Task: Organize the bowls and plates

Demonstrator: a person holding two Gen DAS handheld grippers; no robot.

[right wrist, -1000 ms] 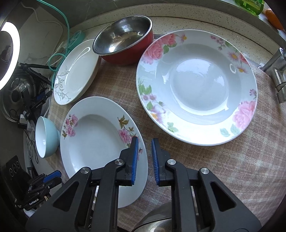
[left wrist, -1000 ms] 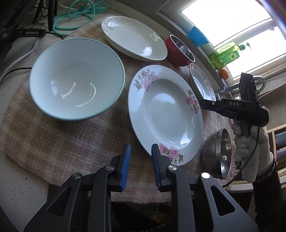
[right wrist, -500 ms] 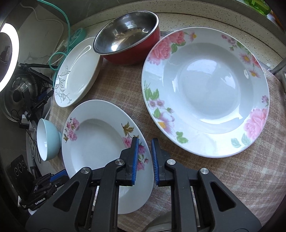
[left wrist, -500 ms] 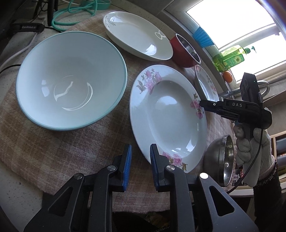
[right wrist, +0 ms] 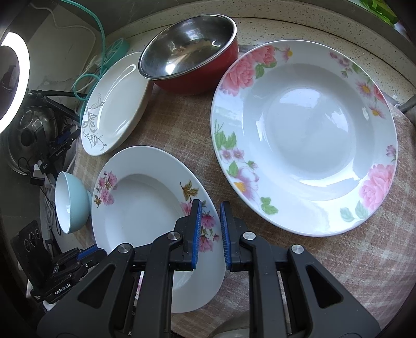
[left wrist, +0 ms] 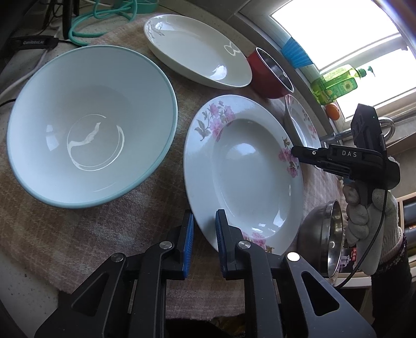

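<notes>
The pink-flowered plate [left wrist: 243, 176] is seen lying flat on the cloth at one o'clock of the left tool [left wrist: 204, 235], its near rim between slightly parted, empty jaws; the right tool [right wrist: 210, 228] is likewise held apart.

"DAS" on right tongs [left wrist: 296, 152]; "GenRobot.AI" on strap [left wrist: 33, 42]

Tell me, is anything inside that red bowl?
The red bowl looks empty: only its shiny steel lining with reflections shows. Its near inner wall is hidden behind the rim.

Checked cloth [left wrist: 78, 234] underneath, teal cable [left wrist: 104, 18], green bottle [left wrist: 335, 83], perhaps an orange [left wrist: 332, 111] beside it
</notes>
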